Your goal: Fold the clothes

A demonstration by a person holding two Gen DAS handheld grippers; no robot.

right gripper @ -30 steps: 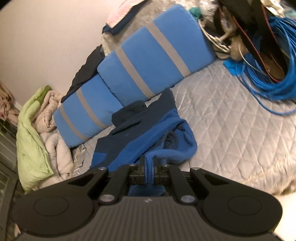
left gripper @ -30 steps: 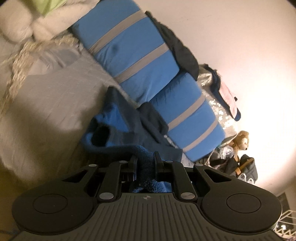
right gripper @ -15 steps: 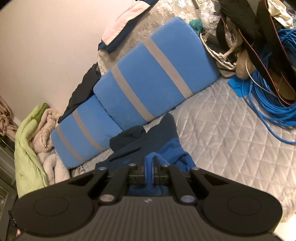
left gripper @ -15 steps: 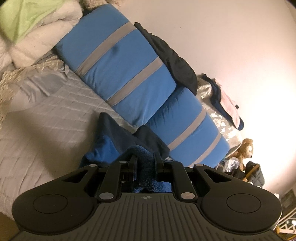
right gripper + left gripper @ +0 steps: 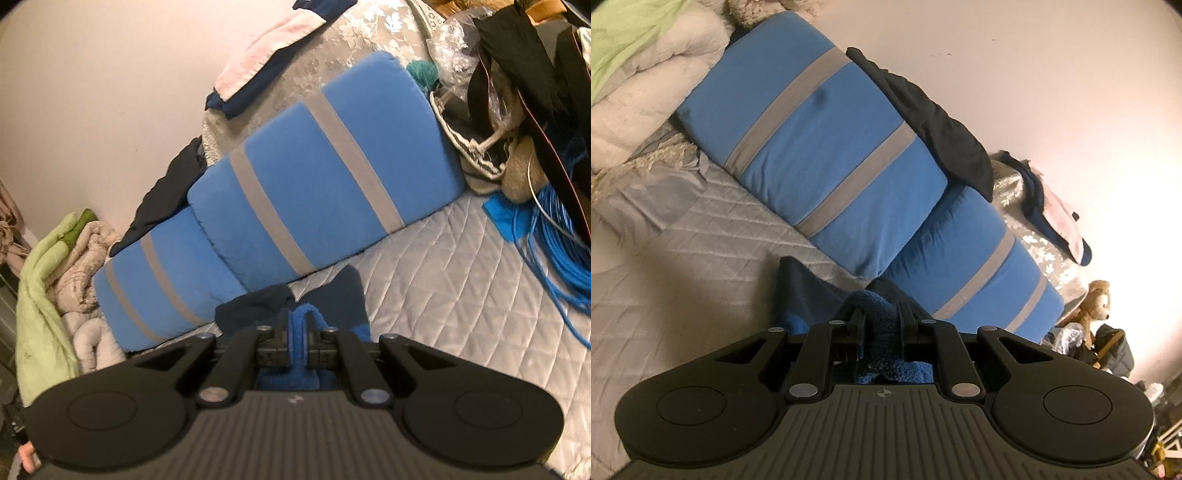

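A grey quilted bedspread (image 5: pixel 461 280) lies below the blue striped bolster (image 5: pixel 314 184). Near that bolster, the blue fleece garment (image 5: pixel 343 295) hangs bunched from both tongs: left gripper (image 5: pixel 881 317) and right gripper (image 5: pixel 297 332) each pinch an edge. Spreading them evenly should flatten it for folding.

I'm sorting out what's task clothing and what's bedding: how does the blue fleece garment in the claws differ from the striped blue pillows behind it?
The fleece garment is crumpled, fuzzy and two-tone, navy and bright blue; the striped pillows are plump, smooth and banded with grey. The garment is pinched in the left claw and the right claw; the pillows lie untouched by the wall. Both rest on the grey quilt.
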